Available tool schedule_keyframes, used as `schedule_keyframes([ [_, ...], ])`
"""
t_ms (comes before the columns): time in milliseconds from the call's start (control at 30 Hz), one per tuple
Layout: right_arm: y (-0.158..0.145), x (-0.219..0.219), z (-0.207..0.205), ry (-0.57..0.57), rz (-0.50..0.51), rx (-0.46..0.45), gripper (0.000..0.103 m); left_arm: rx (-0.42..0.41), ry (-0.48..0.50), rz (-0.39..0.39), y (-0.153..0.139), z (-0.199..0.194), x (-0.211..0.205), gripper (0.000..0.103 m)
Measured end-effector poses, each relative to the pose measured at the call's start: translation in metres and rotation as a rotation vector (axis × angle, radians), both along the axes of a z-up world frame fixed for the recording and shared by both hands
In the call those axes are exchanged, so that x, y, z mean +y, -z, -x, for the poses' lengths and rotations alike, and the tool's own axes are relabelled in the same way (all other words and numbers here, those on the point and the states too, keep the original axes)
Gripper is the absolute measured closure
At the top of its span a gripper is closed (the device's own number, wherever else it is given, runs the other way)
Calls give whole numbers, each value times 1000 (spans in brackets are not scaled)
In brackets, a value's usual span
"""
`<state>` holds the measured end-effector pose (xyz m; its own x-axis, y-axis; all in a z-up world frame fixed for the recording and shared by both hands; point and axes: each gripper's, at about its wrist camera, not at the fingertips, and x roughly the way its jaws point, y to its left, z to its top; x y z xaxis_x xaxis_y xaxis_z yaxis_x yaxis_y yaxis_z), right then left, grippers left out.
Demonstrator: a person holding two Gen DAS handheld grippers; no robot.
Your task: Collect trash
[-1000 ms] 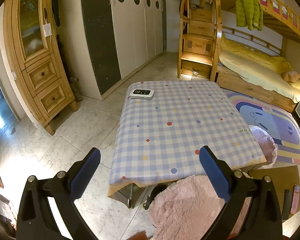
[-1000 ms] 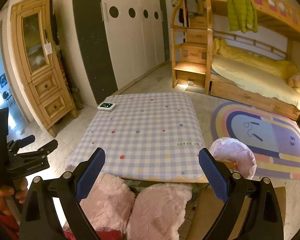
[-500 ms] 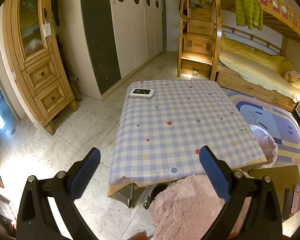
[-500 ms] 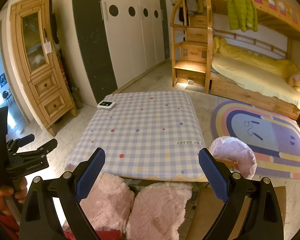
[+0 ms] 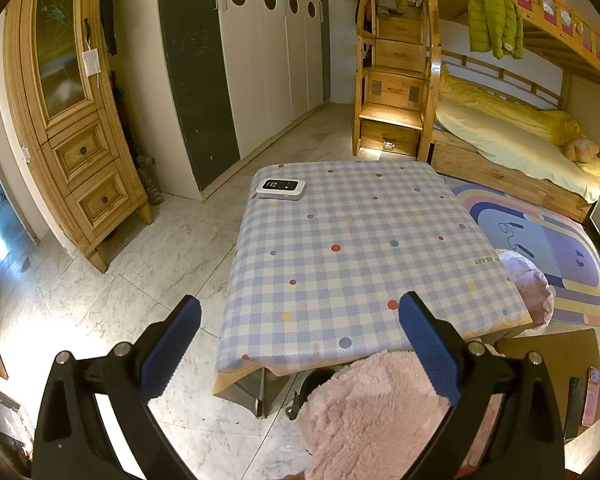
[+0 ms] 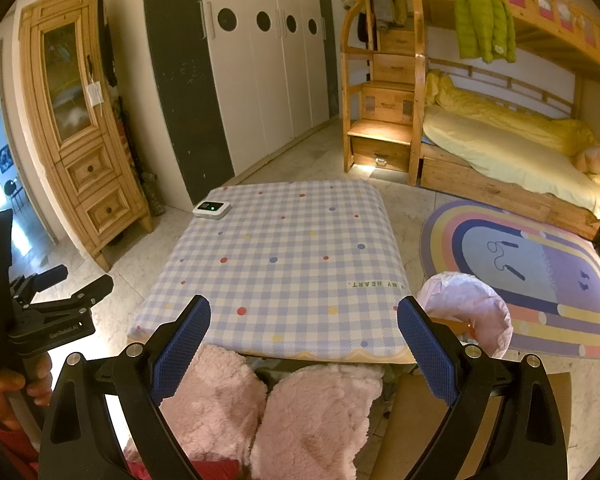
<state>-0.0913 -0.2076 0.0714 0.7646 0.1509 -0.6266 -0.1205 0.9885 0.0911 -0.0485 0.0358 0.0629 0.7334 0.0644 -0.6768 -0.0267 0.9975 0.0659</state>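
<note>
Grippers hang above the near edge of the table (image 6: 284, 256), left gripper (image 5: 300, 344) and right gripper (image 6: 304, 344) both spread wide and empty. No trash shows on the cloth, only a small device (image 6: 211, 209); the lined bin (image 6: 472, 312) sits beside the table's right edge. Judging by this, collecting seems finished or not begun; next comes a search for litter.

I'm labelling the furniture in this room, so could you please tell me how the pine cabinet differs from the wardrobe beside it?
The pine cabinet is bare honey-coloured wood; the wardrobe is white with one dark panel. The pine cabinet has a glass door above two drawers; the wardrobe has plain doors with round holes and no drawers in view. The pine cabinet is narrower than the wardrobe. Both stand tall against the same wall, closed.
</note>
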Motion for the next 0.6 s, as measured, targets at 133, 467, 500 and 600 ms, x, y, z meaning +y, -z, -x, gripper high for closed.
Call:
schedule_keyframes([
  [133, 0, -1, 0, 1, 0, 1, 10, -1, 0, 4, 0, 0, 1, 7],
  [467, 11, -22, 3, 68, 29, -28, 9, -16, 69, 1, 8, -6, -11, 7],
  [500, 16, -32, 4, 95, 50, -39, 9, -7, 79, 5, 12, -8, -14, 7],
  [600, 36, -69, 7, 210, 114, -54, 8, 33, 116, 20, 27, -14, -22, 7],
])
